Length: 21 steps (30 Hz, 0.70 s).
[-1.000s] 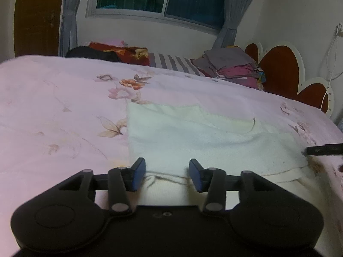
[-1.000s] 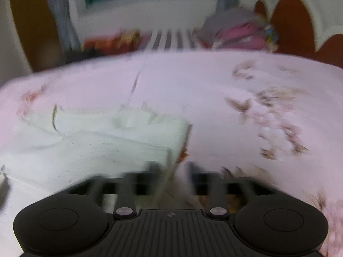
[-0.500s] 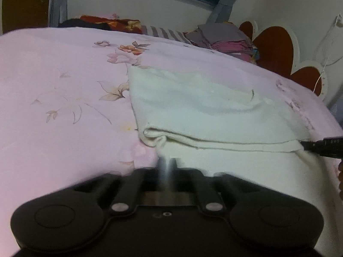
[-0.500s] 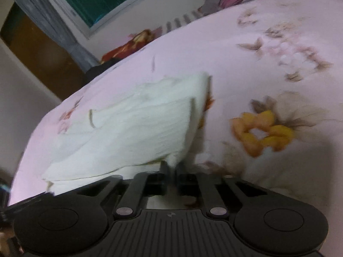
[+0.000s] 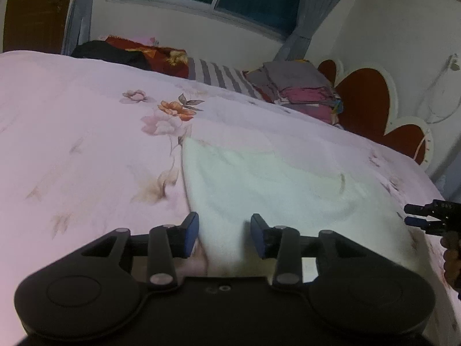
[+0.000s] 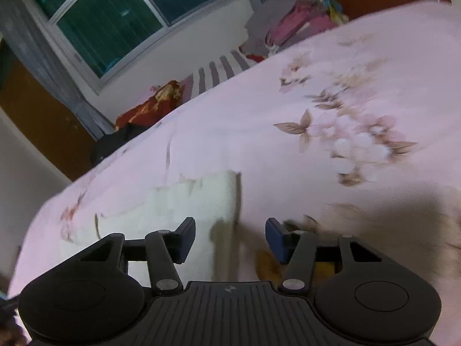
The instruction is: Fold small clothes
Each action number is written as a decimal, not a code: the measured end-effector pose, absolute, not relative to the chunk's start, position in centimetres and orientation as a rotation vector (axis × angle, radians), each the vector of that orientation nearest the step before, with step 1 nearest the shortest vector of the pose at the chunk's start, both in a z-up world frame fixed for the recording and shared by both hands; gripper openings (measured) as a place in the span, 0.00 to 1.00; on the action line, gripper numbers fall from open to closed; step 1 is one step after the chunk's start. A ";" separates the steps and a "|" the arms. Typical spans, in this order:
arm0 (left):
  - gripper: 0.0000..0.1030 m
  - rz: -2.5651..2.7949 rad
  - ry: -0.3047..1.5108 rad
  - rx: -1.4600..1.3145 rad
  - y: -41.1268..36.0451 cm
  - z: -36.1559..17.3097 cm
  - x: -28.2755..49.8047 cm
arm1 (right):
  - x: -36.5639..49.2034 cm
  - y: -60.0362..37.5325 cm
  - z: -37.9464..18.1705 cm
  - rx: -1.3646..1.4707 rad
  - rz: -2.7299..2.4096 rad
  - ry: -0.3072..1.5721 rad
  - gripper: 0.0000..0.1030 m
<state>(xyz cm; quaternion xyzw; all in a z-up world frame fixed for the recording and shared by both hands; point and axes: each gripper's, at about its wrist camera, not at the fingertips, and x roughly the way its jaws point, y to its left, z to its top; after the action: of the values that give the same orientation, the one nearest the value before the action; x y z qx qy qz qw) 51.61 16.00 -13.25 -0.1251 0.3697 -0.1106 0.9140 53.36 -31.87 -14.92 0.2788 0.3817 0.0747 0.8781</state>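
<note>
Cream garment (image 5: 273, 184) lying folded on the pink floral bed (image 5: 86, 144), one fold seemingly done, further folds likely left. Left tool (image 5: 224, 235) opening over its near-left edge, gripping nothing. Right tool (image 6: 230, 238) opening at the right edge, likewise empty.

The pink floral bedspread (image 5: 86, 150) lies bare left of the white garment (image 5: 273, 184); a stack of folded clothes (image 5: 299, 89) and a striped pillow (image 5: 219, 76) crowd the far edge by the headboard (image 5: 366, 101).
</note>
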 end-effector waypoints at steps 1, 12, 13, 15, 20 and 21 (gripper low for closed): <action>0.38 -0.231 0.768 -0.249 15.8 -13.4 52.8 | 54.3 -31.5 -15.1 0.576 0.158 0.800 0.52; 0.02 -0.171 0.753 -0.083 16.8 -15.2 55.5 | 56.2 -30.6 -16.6 0.474 0.143 0.867 0.04; 0.02 -0.168 0.755 -0.116 17.6 -15.4 55.1 | 56.1 -30.6 -16.6 0.466 0.140 0.864 0.04; 0.03 -0.153 0.742 -0.159 18.5 -14.9 54.1 | 55.8 -30.1 -16.4 0.445 0.119 0.849 0.05; 0.39 -0.203 0.681 -0.240 18.1 -12.2 50.1 | 52.1 -29.0 -13.2 0.397 0.120 0.761 0.05; 0.37 -0.218 0.658 -0.252 17.7 -11.7 49.8 | 51.2 -28.6 -12.7 0.390 0.143 0.758 0.05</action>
<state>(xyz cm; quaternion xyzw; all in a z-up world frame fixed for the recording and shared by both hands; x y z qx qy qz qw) 49.76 17.69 -11.74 -0.1232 0.3214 -0.1067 0.9328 51.19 -28.59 -12.69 0.1890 0.3673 0.0694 0.9081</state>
